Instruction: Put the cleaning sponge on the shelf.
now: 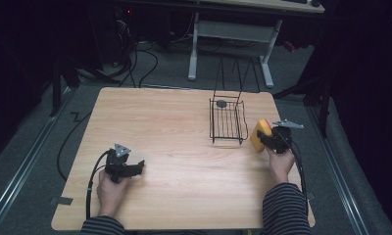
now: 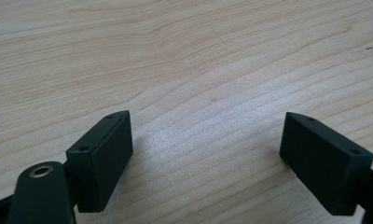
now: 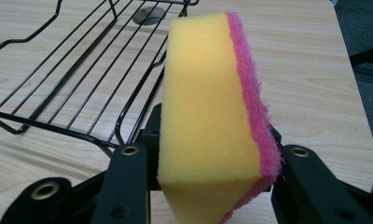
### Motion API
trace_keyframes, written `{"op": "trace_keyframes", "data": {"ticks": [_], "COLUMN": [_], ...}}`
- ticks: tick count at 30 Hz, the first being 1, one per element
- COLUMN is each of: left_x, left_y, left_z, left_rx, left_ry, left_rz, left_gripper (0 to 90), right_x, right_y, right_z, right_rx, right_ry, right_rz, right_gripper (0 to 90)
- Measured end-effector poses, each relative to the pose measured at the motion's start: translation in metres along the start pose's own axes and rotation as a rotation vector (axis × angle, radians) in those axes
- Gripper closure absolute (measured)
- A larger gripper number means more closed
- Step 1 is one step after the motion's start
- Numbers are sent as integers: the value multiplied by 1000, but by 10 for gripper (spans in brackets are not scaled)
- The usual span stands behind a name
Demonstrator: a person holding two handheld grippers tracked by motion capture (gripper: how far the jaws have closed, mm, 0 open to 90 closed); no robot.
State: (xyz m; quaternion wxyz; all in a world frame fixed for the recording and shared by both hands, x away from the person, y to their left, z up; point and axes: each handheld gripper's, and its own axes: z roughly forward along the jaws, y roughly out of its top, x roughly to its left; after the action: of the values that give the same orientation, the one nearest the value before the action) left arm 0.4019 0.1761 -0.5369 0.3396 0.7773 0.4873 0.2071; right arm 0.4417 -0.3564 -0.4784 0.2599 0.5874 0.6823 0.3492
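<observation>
Right gripper view shows the right gripper (image 3: 212, 163) clamped on an unlabelled yellow sponge (image 3: 208, 107) with its pink scouring layer against one finger, a black wire rack (image 3: 77, 70) just beyond, while the left gripper (image 2: 205, 154) gapes over bare table (image 2: 184, 56).

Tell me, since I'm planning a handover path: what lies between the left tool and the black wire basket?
Bare wooden tabletop, as the high view shows, lies between the left tool and the black wire basket.
</observation>
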Motion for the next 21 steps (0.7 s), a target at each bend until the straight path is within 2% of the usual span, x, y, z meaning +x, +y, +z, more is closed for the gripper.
{"op": "trace_keyframes", "data": {"ticks": [11, 21], "left_x": [0, 0], "left_y": [0, 0], "left_z": [0, 0], "left_rx": [-2, -2], "left_ry": [1, 1], "left_rz": [0, 0], "left_gripper": [176, 177], "right_x": [1, 7], "right_y": [3, 7], "right_z": [-14, -35], "right_rx": [-29, -101], "right_ry": [12, 42], "right_rz": [-9, -47], "right_gripper": [608, 609]}}
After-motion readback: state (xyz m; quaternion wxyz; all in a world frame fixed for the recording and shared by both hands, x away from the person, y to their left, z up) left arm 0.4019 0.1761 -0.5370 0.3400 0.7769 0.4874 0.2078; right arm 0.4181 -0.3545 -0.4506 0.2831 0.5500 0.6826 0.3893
